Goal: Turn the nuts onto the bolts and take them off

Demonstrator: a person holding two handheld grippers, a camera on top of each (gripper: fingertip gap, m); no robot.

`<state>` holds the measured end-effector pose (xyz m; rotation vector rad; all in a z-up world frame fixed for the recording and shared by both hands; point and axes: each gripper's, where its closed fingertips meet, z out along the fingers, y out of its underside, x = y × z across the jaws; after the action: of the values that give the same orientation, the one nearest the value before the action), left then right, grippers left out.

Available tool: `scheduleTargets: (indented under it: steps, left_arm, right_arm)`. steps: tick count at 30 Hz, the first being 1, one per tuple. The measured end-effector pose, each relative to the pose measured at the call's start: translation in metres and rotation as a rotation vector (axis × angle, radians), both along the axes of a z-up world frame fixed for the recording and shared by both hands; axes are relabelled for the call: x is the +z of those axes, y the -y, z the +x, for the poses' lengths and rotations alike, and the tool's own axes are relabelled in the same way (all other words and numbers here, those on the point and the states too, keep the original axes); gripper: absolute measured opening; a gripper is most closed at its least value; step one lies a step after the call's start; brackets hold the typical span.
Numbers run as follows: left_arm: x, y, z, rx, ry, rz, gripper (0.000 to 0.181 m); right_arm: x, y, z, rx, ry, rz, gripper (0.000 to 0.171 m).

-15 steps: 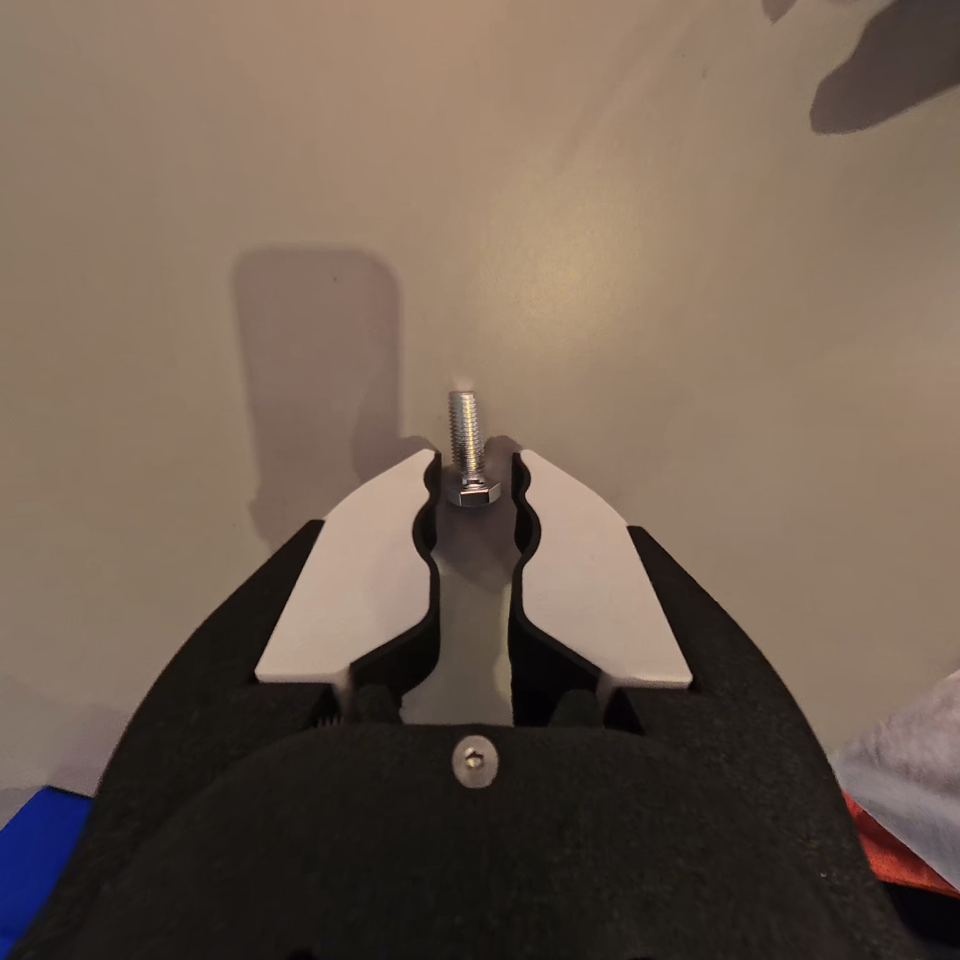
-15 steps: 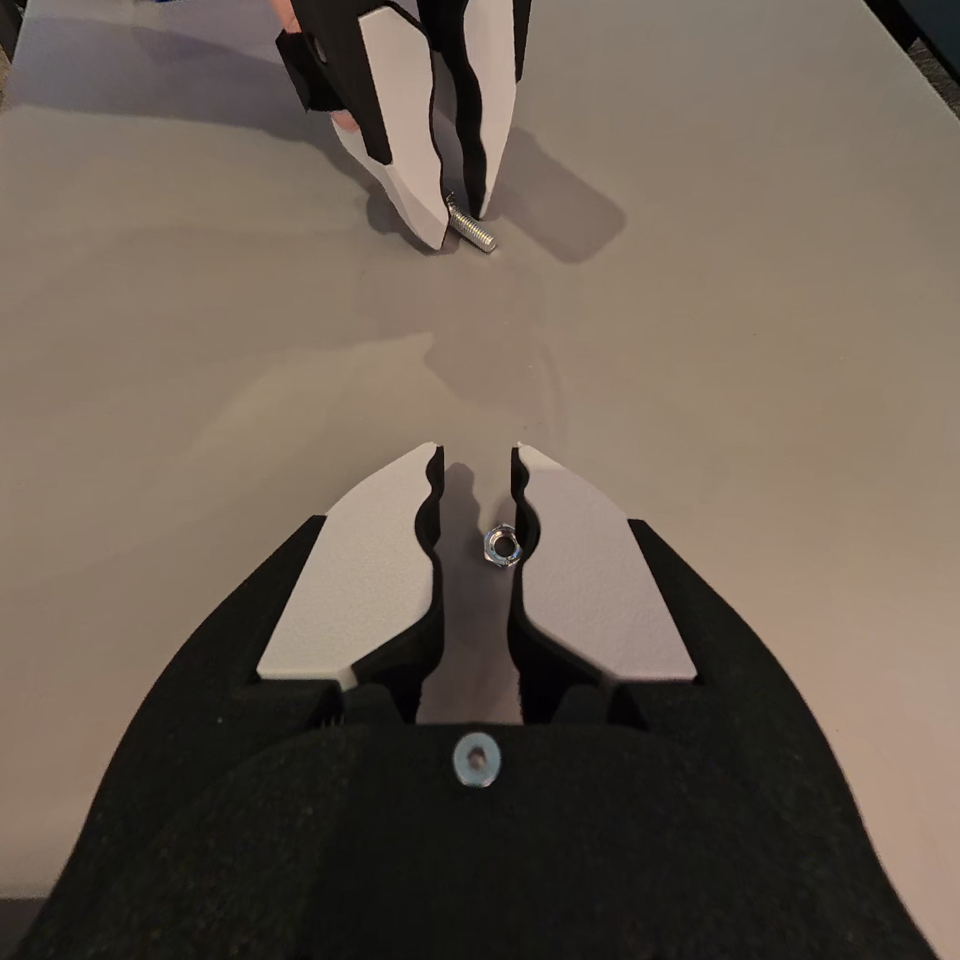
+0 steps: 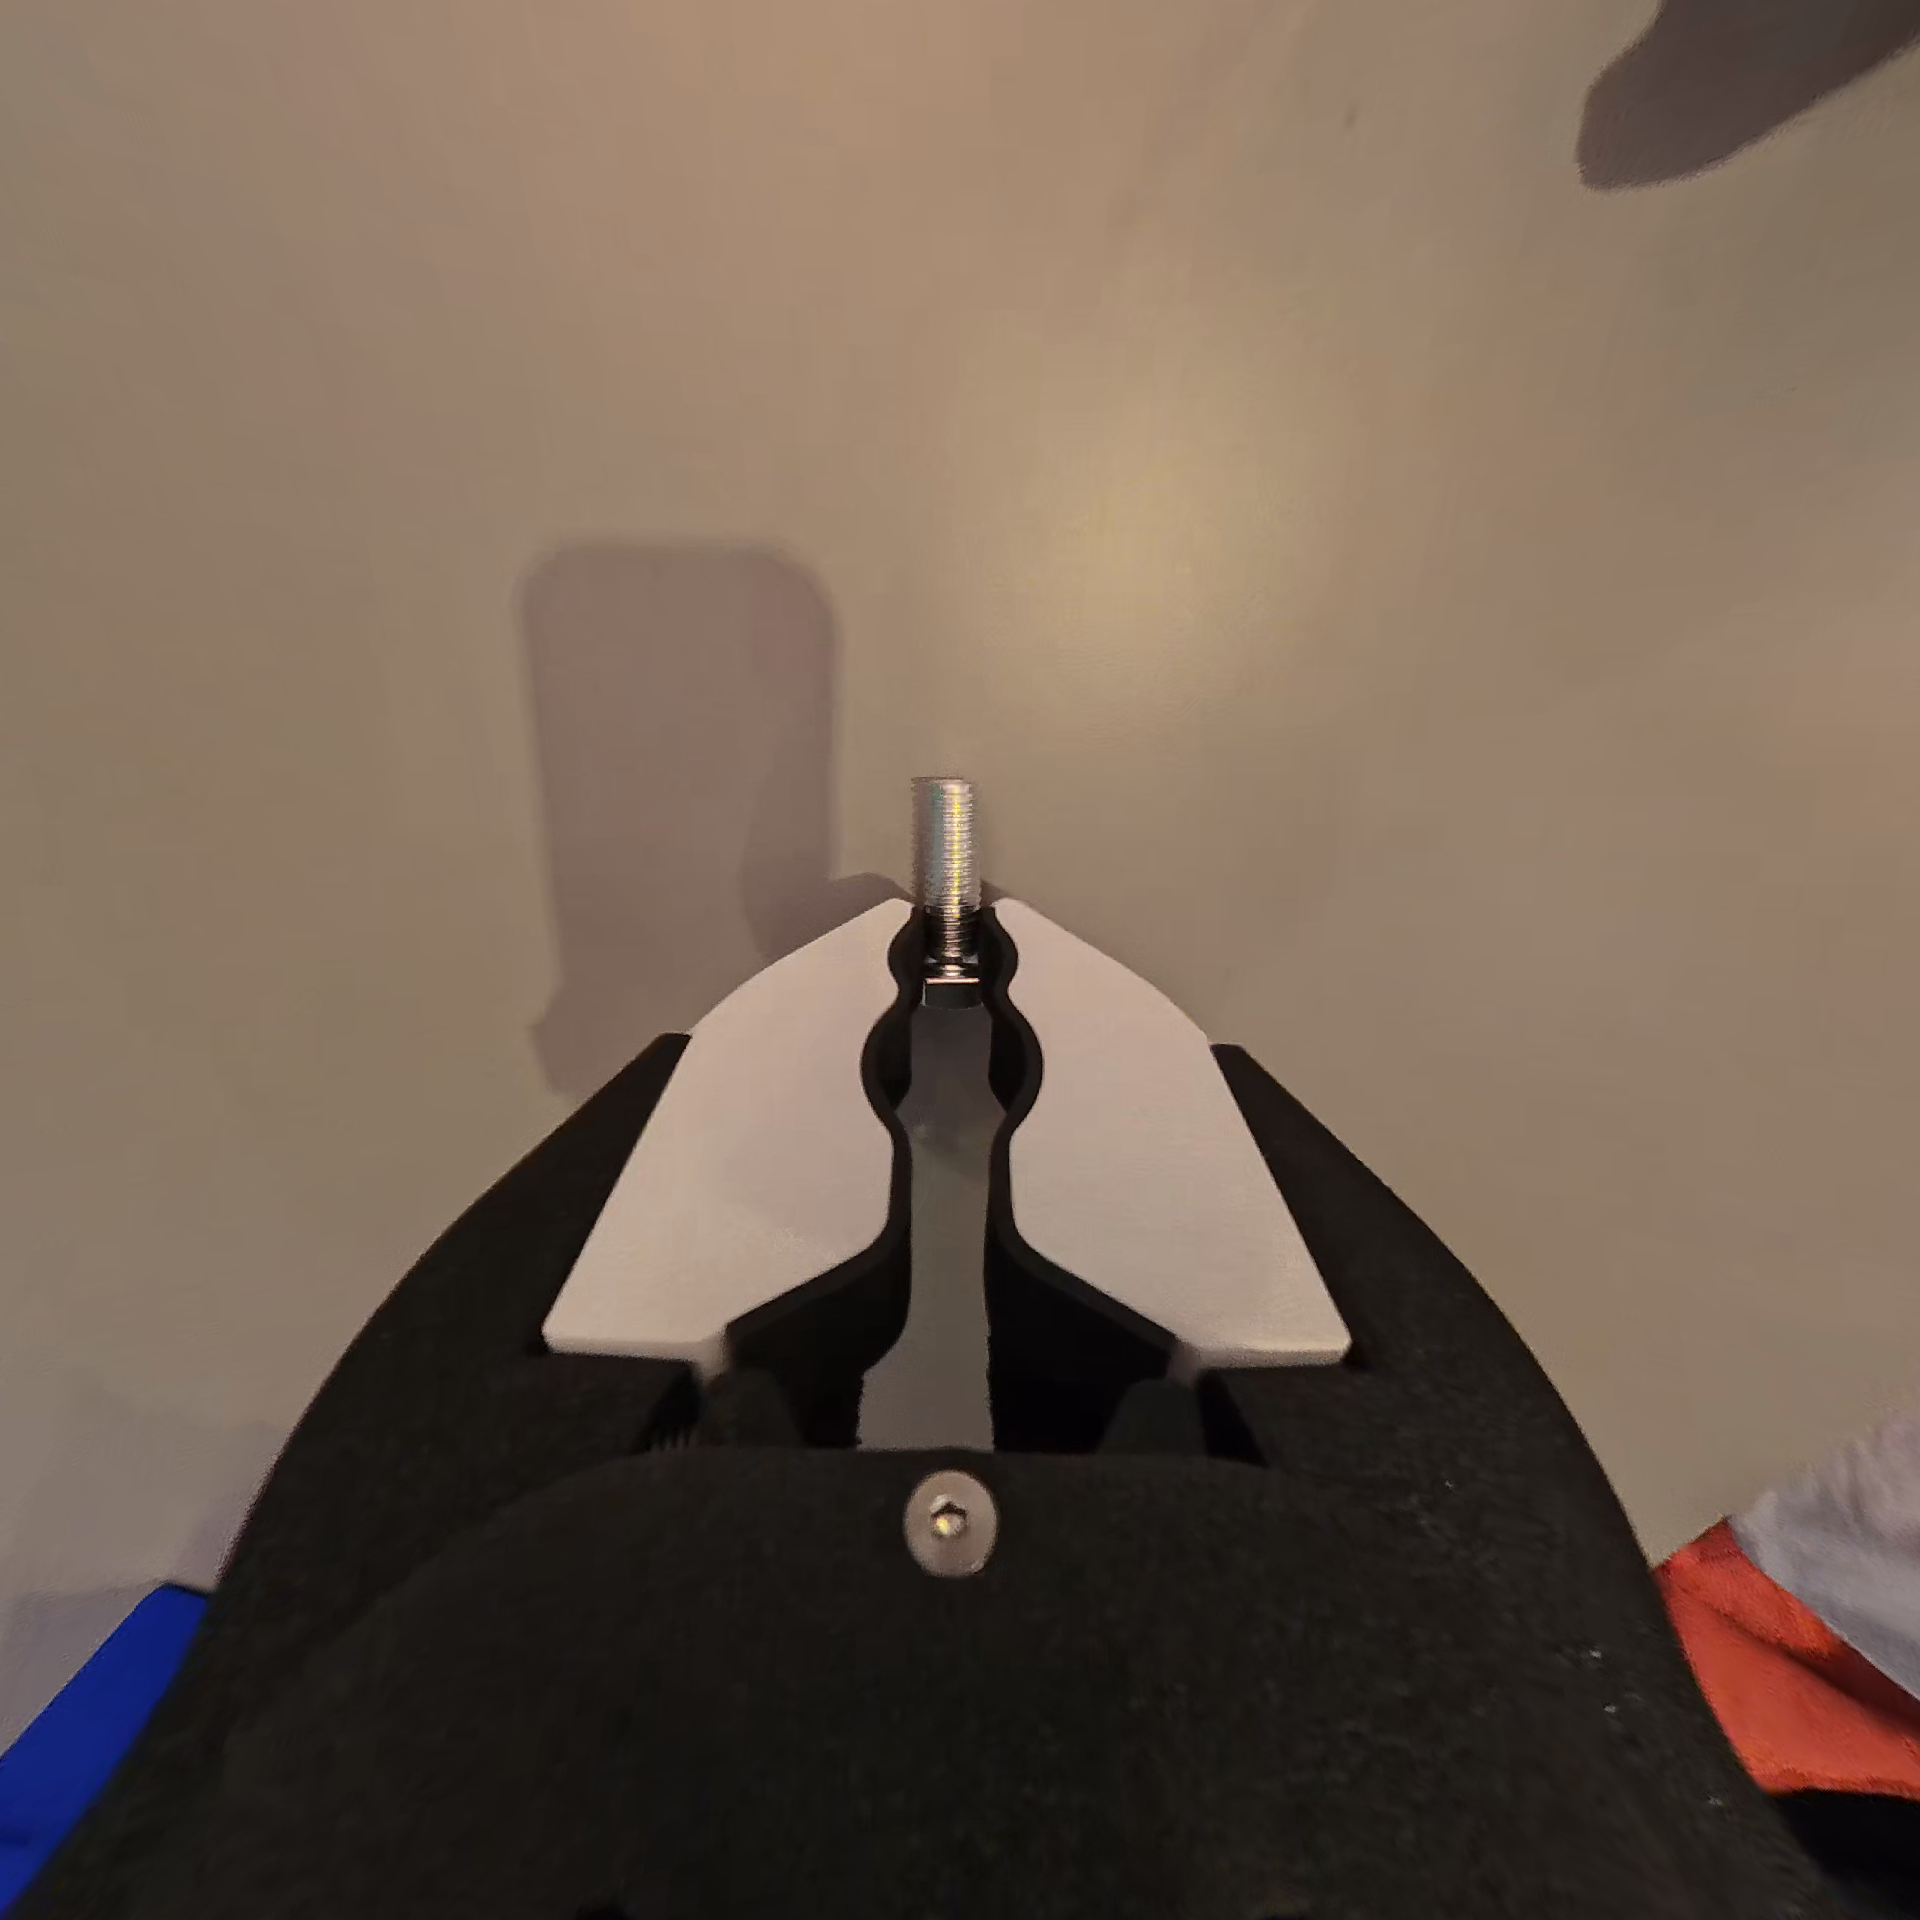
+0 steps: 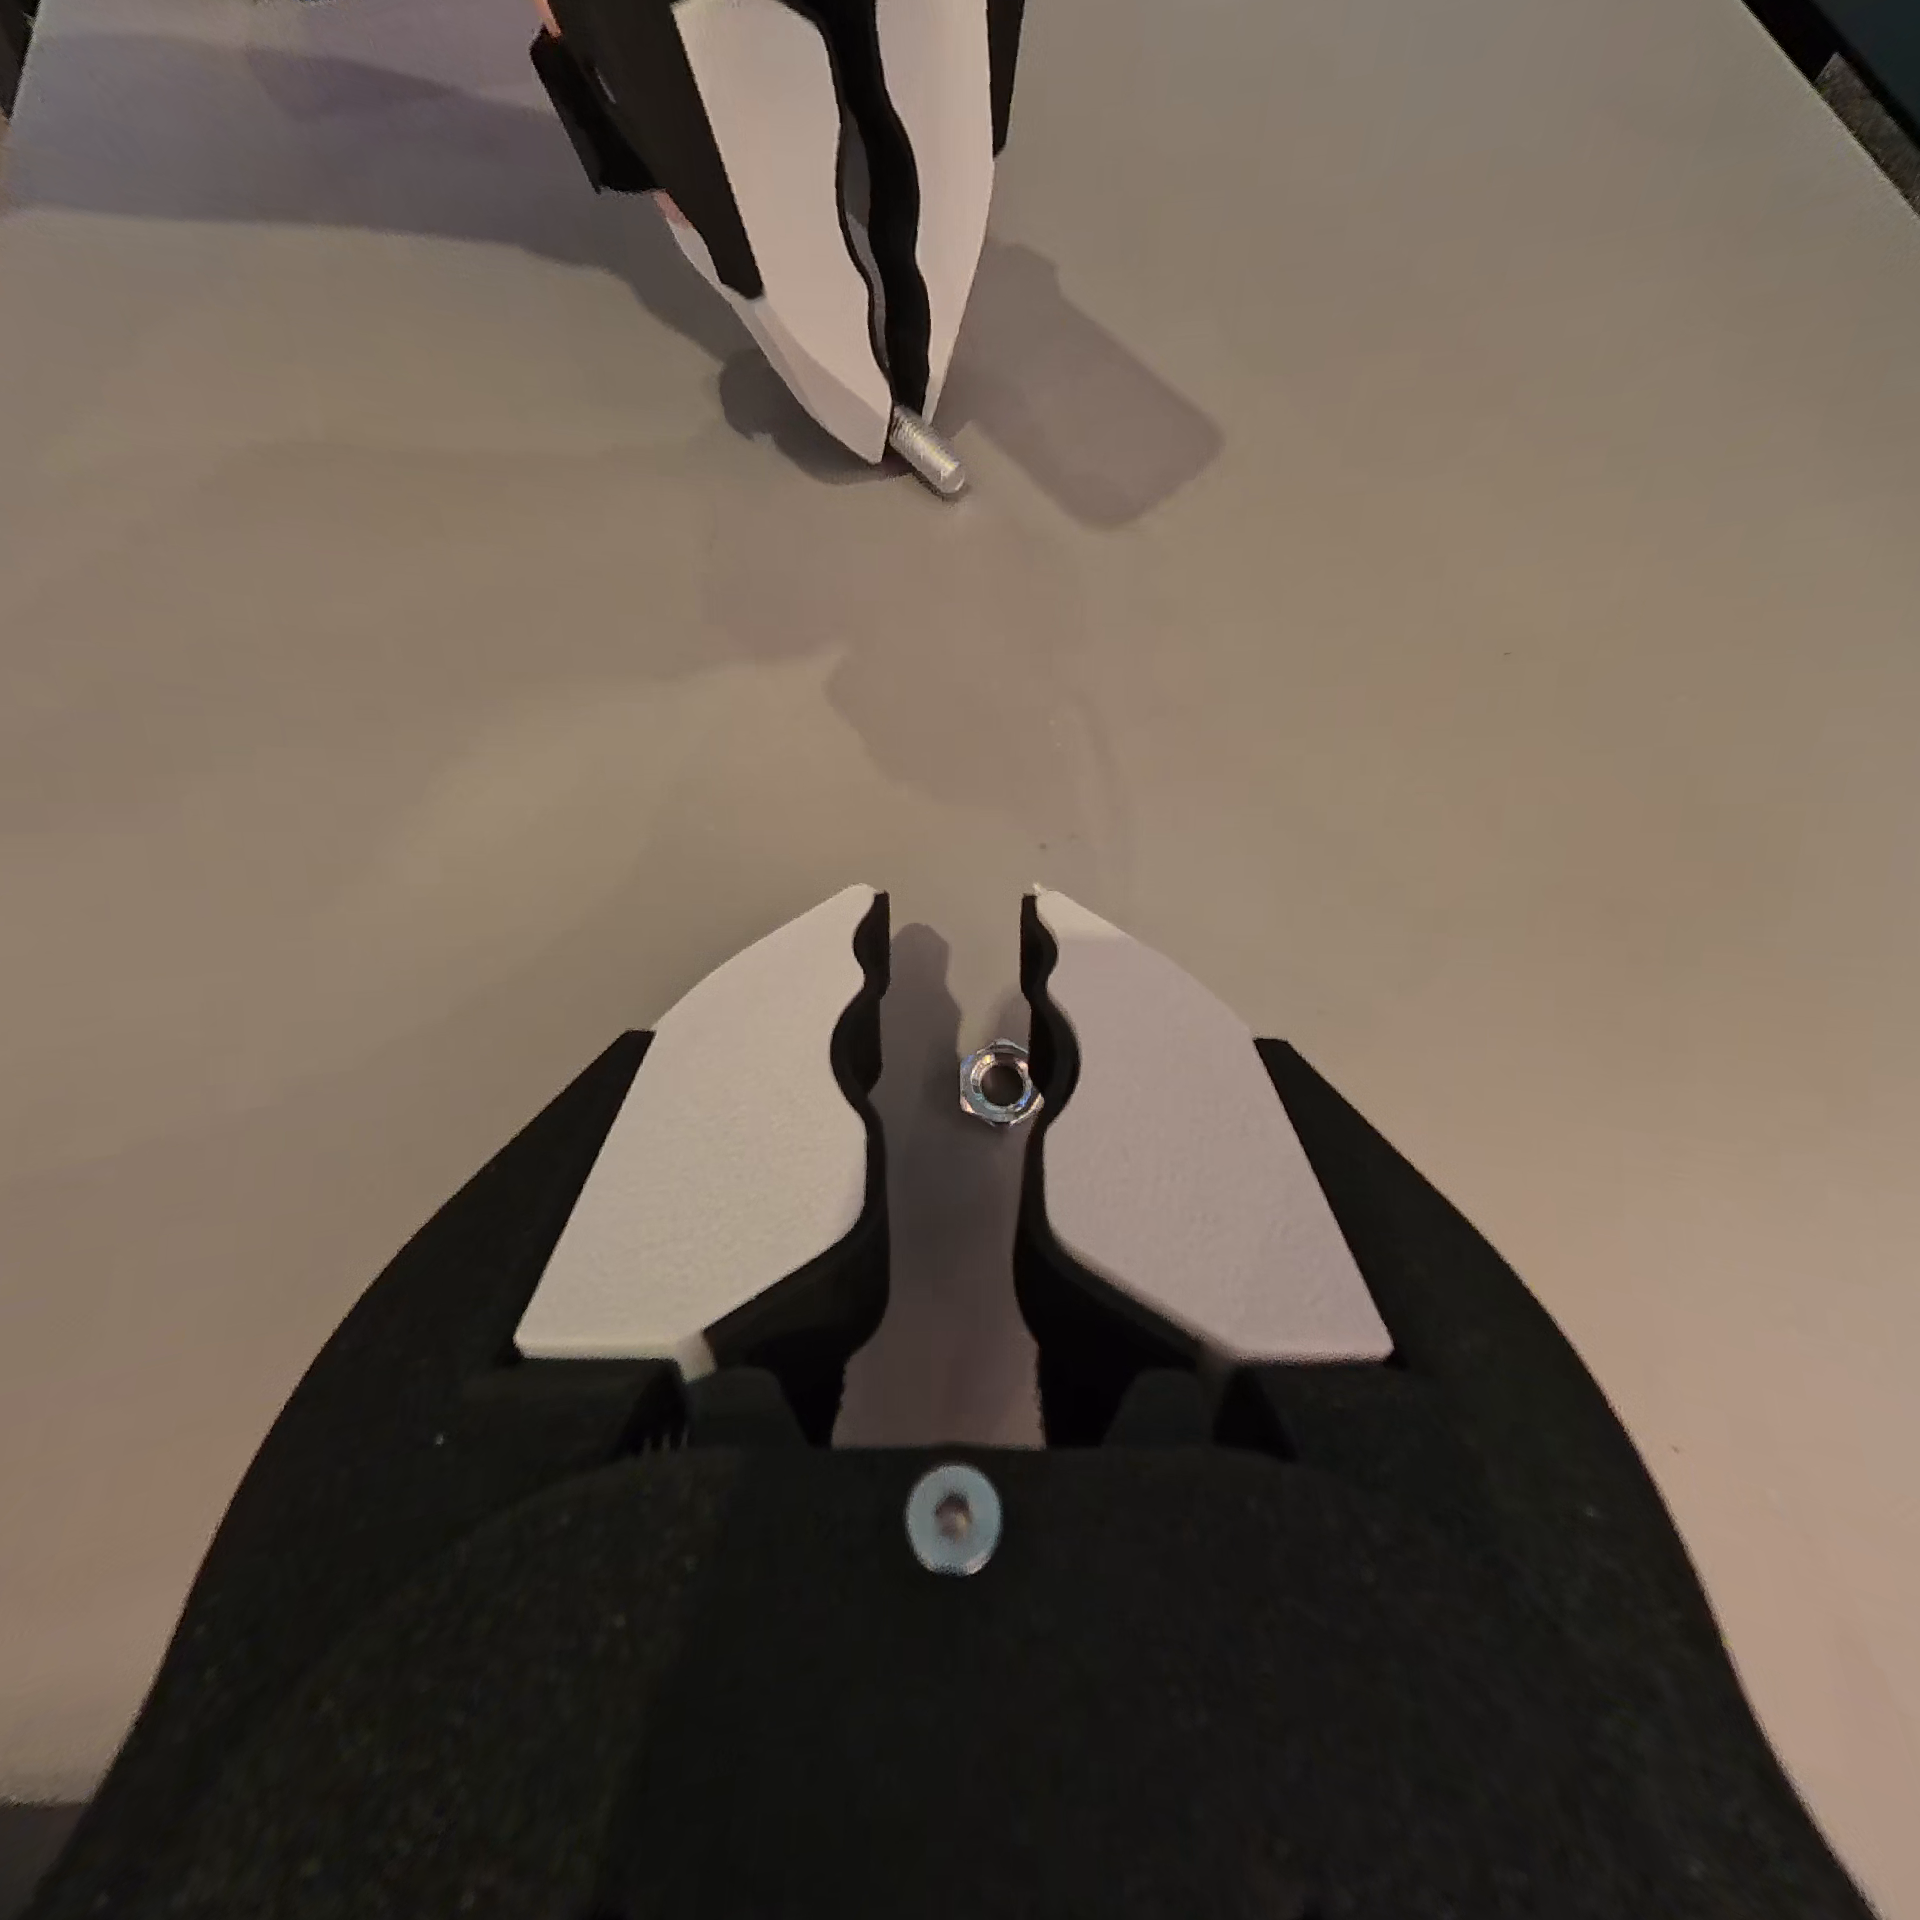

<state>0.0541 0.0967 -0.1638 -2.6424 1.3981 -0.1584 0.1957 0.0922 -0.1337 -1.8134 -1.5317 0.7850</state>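
- The left gripper (image 3: 948, 914) has its two white fingers (image 3: 790, 1122) drawn in tight on a silver hex bolt (image 3: 943, 862), gripping it at the head end.
- The bolt's hex head sits in the first notch behind the fingertips, and the threaded shank sticks out straight ahead past them.
- From the right wrist view, that same left gripper (image 4: 906, 421) comes down from the far side, and the bolt (image 4: 928, 457) pokes out of its tips with the free end low, at or just above the grey table (image 4: 1455, 727); I cannot tell whether it touches.
- The right gripper (image 4: 956, 904) is well apart from the left one, with its fingers (image 4: 727, 1164) held a narrow way apart and clamped on nothing.
- A silver hex nut (image 4: 997, 1083) lies flat on the table between those fingers, hole upward, behind the tips.
- The nut is close against the right-hand finger's inner edge, with clear space on its other side.
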Motion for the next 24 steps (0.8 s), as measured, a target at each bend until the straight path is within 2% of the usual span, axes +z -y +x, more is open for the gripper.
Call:
scheduleTargets:
  steps: [3, 8, 13, 19, 24]
  left_arm:
    - [0.018, -0.005, 0.005, 0.042, 0.121, 0.068, 0.009]
    - [0.072, -0.012, 0.021, 0.09, 0.41, 0.266, 0.01]
    - [0.12, 0.004, 0.04, 0.053, 0.685, 0.478, 0.009]
    - [0.117, 0.022, 0.053, 0.055, 0.796, 0.495, 0.009]
    - [0.116, 0.031, 0.051, 0.054, 0.828, 0.447, 0.009]
  right_arm:
    - [0.001, -0.001, -0.001, -0.003, -0.01, 0.004, 0.023]
    - [0.003, -0.004, 0.001, -0.014, -0.018, 0.02, 0.023]
    - [0.008, -0.011, 0.014, -0.05, -0.053, 0.035, 0.022]
    - [-0.002, -0.009, 0.032, -0.035, -0.04, 0.027, 0.023]
    - [-0.019, -0.004, 0.03, 0.0, 0.094, 0.069, 0.028]
